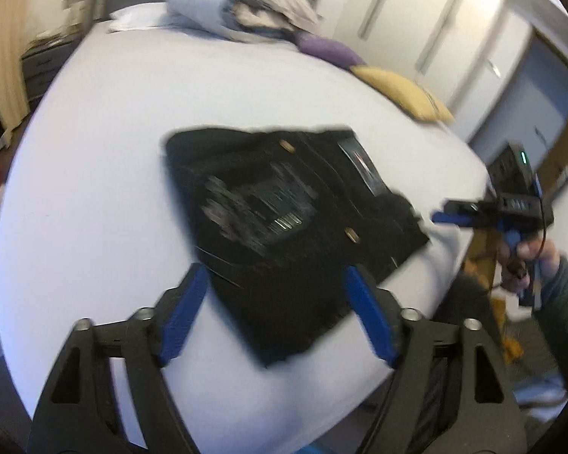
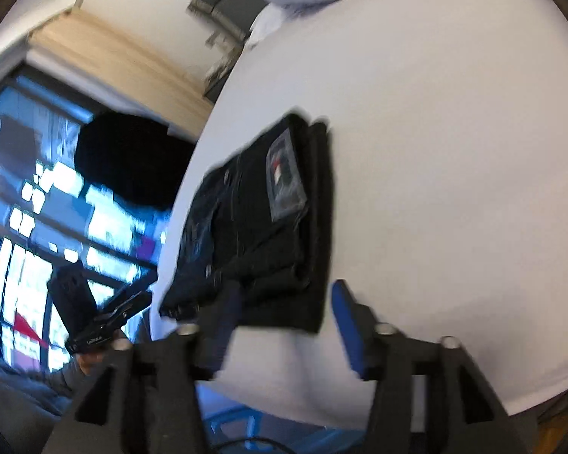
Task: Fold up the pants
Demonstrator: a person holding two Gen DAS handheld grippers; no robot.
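Since the pants (image 1: 284, 227) lie folded compactly on the bed (image 1: 94, 151) and your left gripper (image 1: 280, 317) and right gripper (image 2: 284, 325) gape empty, you likely need only tidy.

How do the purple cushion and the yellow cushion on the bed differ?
The purple cushion lies farther up the bed, next to the rolled duvet; the yellow cushion lies nearer the black folded pants. The yellow one looks longer and flatter, the purple one rounder. Both rest along the same edge of the bed, side by side.
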